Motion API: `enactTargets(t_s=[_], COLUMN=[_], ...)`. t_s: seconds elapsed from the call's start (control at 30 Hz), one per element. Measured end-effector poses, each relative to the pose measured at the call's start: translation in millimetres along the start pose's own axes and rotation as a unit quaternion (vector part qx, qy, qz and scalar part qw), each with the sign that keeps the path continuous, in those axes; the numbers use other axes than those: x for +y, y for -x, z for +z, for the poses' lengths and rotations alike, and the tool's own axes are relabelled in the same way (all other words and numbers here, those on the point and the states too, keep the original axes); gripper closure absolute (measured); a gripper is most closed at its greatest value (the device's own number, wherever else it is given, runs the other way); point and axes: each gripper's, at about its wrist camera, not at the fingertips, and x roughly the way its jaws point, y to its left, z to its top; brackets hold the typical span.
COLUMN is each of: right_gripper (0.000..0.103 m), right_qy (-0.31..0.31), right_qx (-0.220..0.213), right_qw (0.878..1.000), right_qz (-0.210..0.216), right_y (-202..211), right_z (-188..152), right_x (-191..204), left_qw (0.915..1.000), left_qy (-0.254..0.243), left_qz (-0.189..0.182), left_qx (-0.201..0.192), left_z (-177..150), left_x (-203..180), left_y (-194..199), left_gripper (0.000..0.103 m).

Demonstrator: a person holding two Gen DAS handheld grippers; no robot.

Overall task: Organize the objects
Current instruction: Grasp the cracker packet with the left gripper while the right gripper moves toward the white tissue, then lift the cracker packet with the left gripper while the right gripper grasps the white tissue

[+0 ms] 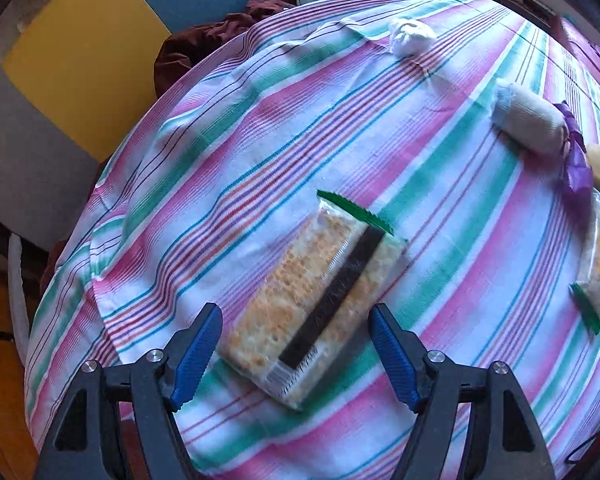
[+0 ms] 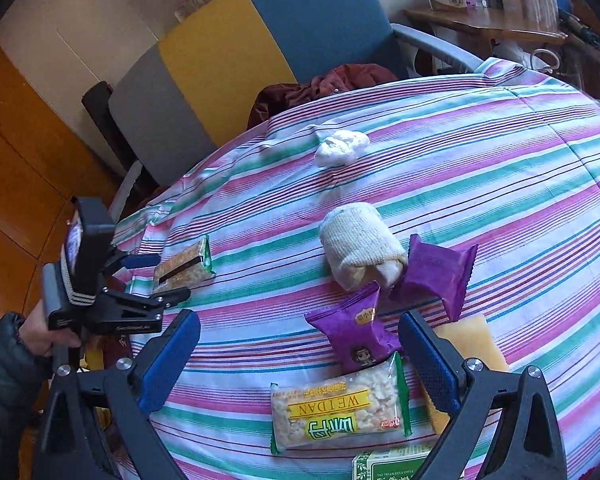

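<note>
My left gripper stands open, its blue pads on either side of a clear rice-cracker packet with green ends. That packet lies flat on the striped tablecloth, and the pads do not touch it. The right wrist view shows the same left gripper at that packet, held by a hand in a dark sleeve. My right gripper is open over a purple snack packet and a yellow-labelled cracker packet, holding nothing.
Also on the cloth are a rolled cream sock, a second purple packet, a yellow flat item, a crumpled white wad and a green box. A yellow, blue and grey chair with a dark red garment stands behind the table.
</note>
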Motion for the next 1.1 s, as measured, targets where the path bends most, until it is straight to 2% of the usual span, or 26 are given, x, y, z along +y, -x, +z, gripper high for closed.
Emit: enactTargets(t_s=[0.1,0.13,0.2,0.23,0.43,0.53,0.63,0.8,0.97,1.1], right_gripper=[0.003,0.003,0.003,0.003,0.003,0.004,0.006,0.010,0.024,0.025], right_qy=[-0.001,0.000,0.002,0.003,0.002,0.008,0.011,0.000,-0.065,-0.099], right_qx=[-0.001,-0.002,-0.004,-0.005,0.009,0.012,-0.004,-0.004,0.023,0.033], right_qw=[1.000,1.000,1.000,1.000,1.000,1.000,0.999,0.998,0.995,0.991], right_qz=[-0.002,-0.003,-0.005,-0.007,-0.014,-0.023,-0.040,-0.064,-0.071,-0.081], right_y=[0.9,1.3,1.9,2.2,-0.3,-3.8,-9.9,-46.9,-97.7,-129.5], right_z=[0.2,-0.1,-0.2,-0.2,3.4,18.9,46.0,97.1,137.1,156.1], right_x=[-0.7,-0.6,-0.1,0.1,0.2,0.3,-2.0,-12.7,-32.9,-40.2], left_qw=[0.9992,0.9976,0.9964,0.9958,0.9937,0.9919,0.9898,0.9886,0.9869,0.9857], left_qy=[0.033,0.053,0.069,0.075,0.105,0.119,0.135,0.144,0.153,0.160], left_qz=[-0.025,-0.045,-0.049,-0.051,-0.035,-0.036,-0.038,-0.036,-0.042,-0.044], left_qx=[-0.002,-0.005,-0.007,-0.012,-0.021,-0.022,-0.024,-0.026,-0.028,-0.031], left_z=[3.0,1.5,-1.7,-4.5,-25.4,-34.8,-41.7,-49.3,-57.3,-63.7], left_x=[7.0,9.2,7.5,5.0,-8.8,-11.6,-11.7,-13.8,-13.6,-14.2], left_y=[-3.4,-3.7,-2.1,0.7,11.0,14.5,17.1,20.3,23.6,26.4], left_gripper=[0.030,0.041,0.045,0.053,0.055,0.055,0.055,0.055,0.055,0.055])
